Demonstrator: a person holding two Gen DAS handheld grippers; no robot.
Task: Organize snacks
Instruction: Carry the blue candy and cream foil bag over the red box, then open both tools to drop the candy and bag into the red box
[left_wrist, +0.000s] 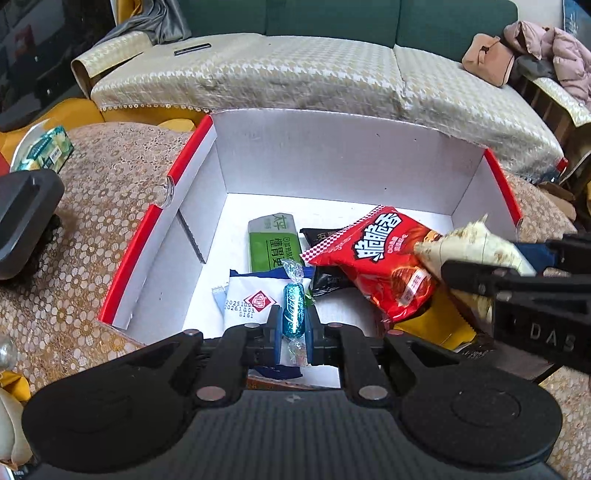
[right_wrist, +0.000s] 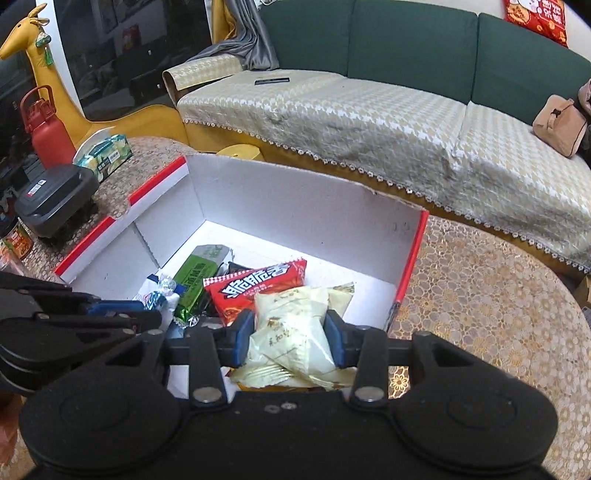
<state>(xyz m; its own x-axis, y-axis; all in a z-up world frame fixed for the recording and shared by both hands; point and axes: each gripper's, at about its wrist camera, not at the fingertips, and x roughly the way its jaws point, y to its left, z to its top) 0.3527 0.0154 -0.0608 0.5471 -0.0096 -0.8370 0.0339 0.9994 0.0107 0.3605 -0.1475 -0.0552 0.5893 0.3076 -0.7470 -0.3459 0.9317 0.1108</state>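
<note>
- Container: one open cardboard box (left_wrist: 332, 155), white inside with red rims, stands on a lace-patterned tabletop (left_wrist: 92, 229); both grippers sit over its near edge.
- Left gripper (left_wrist: 293, 321): jaws clamped on a teal foil-wrapped candy (left_wrist: 293, 308), held upright between the pads above the box floor.
- Right gripper (right_wrist: 290, 338): jaws clamped on a cream-coloured snack packet (right_wrist: 291, 325), which bulges out ahead of and below the pads, over the box's near right part.
- Box contents ahead of the left jaws: a white sachet with a red diamond mark (left_wrist: 247, 301) just to their left, a green packet (left_wrist: 271, 242) further ahead, a black packet (left_wrist: 325, 280) to the right of the candy.
- A red snack bag (left_wrist: 376, 258) lies ahead and right of the left jaws, overlapping the black packet; it sits just ahead of the right jaws.
- A yellow packet (left_wrist: 436, 325) lies under the red bag's near end.
- Outside the box, left of both jaws: a dark grey case (right_wrist: 55, 199) and a tissue pack (right_wrist: 105, 153).
</note>
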